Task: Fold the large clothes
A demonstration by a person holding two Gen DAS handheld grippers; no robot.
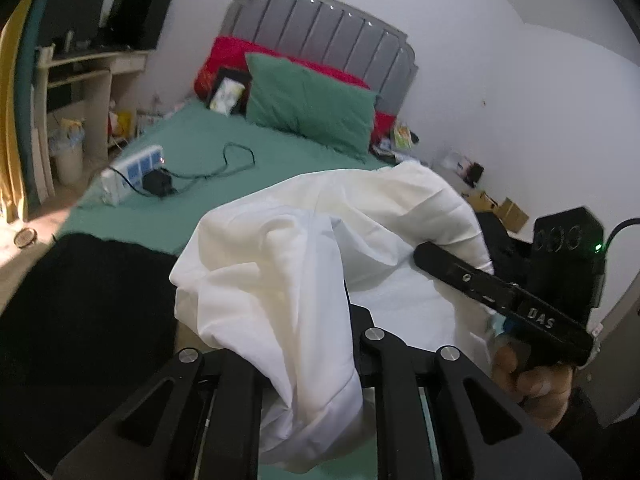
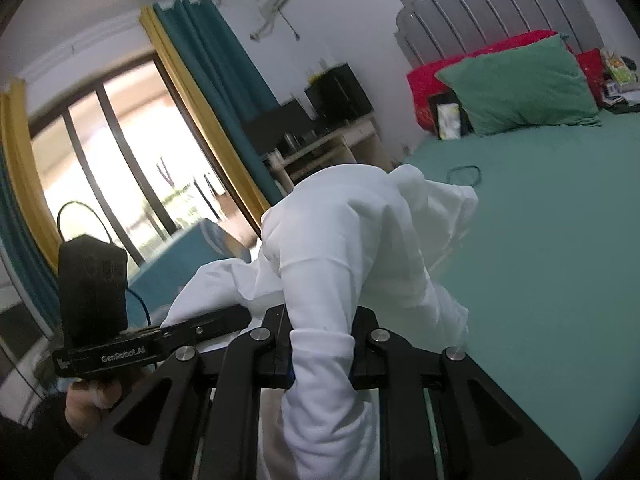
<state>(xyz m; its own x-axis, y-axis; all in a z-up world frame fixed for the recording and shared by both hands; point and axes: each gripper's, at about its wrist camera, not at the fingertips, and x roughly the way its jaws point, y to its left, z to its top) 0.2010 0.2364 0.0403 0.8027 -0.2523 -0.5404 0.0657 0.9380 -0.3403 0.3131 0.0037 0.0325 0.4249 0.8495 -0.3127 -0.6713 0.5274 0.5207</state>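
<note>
white cloth garment (image 1: 280, 264) pinched in both grippers above the green bed (image 1: 192, 148)
left gripper (image 1: 316, 344) and right gripper (image 2: 320, 344) each clamp it; cloth spans 9 to 3 o'clock

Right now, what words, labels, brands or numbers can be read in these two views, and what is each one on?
"DAS": white letters on the black body of the right gripper, seen from the left wrist view.
"GenRobot.AI": white print on the black body of the left gripper, seen from the right wrist view.
Framed picture against the red pillow: any print is too small to read.
Packets beside the headboard: blurred, unreadable.
</note>
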